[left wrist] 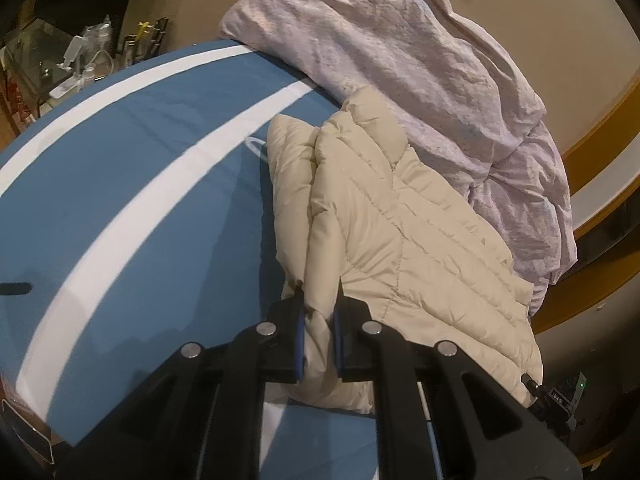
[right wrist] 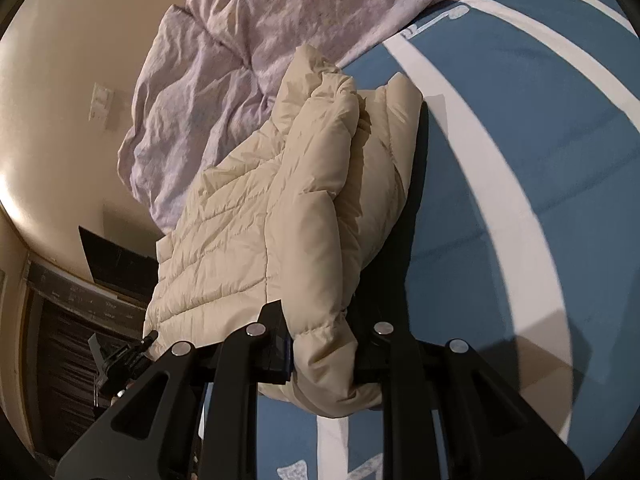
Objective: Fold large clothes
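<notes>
I have both pairs of fingers clamped on the cream quilted puffer jacket (left wrist: 400,232): the left gripper (left wrist: 319,304) pinches a narrow fold of its near edge, the right gripper (right wrist: 320,344) squeezes a thicker bunched cuff. The jacket lies on the blue bed cover with white stripes (left wrist: 140,184), against a crumpled pale lilac duvet (left wrist: 400,48).

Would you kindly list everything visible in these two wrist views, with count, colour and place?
Puffer jacket: one, cream, folded on the bed, gripped at its near edge.
Bed sheet: one, blue with white stripes, beneath the jacket.
Duvet: one, pale lilac, crumpled behind the jacket against the wall.
Side table clutter: several small items, too blurred to name, far left in the left wrist view.
Left gripper: one, black, shut on the jacket.
Right gripper: one, black, shut on the jacket.
</notes>
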Tool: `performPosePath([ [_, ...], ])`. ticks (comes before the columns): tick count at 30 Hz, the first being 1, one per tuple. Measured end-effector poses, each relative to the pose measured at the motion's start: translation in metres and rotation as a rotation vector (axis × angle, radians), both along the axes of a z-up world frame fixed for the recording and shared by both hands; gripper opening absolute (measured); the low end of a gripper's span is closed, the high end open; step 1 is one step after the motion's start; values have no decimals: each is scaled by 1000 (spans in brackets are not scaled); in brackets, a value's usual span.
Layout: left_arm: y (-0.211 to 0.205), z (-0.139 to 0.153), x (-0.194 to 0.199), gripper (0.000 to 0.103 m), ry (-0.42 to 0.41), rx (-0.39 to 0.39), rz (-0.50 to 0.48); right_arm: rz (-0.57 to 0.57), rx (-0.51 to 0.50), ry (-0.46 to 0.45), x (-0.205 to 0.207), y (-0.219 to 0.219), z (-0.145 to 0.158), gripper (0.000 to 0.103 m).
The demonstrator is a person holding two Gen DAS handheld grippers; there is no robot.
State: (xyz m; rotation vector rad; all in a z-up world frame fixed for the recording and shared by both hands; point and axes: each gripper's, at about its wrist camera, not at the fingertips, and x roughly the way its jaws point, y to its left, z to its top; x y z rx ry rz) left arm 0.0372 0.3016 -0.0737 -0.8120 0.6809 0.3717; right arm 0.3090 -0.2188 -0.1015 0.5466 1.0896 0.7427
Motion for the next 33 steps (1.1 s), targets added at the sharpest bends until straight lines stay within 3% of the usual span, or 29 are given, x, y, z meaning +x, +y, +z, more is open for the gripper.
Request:
performPosePath([
  [5, 3, -7, -10, 12, 2, -22, 7, 9, -54, -33, -12, 1, 2, 20],
  [7, 3, -12, -9, 16, 12, -39, 15, -1, -120, -71, -16, 3, 7, 24],
  [9, 4, -17, -8, 22, 30, -52, 25, -21, -164, -109, -20, 3, 13, 30],
  [14, 8, -20, -11, 51, 51, -75, 54, -91, -242, -241, -27, -2, 41, 38],
  [17, 6, -20, -10, 57, 60, -70, 56, -89, -249, -292, -28, 5, 55, 38],
  [26, -3, -19, 1, 65, 101, -21, 60, 50, -308, -346, -38, 56, 49, 38],
  [33, -2, -22, 5, 66, 119, -6, 70, 74, -363, -329, -39, 62, 27, 38],
])
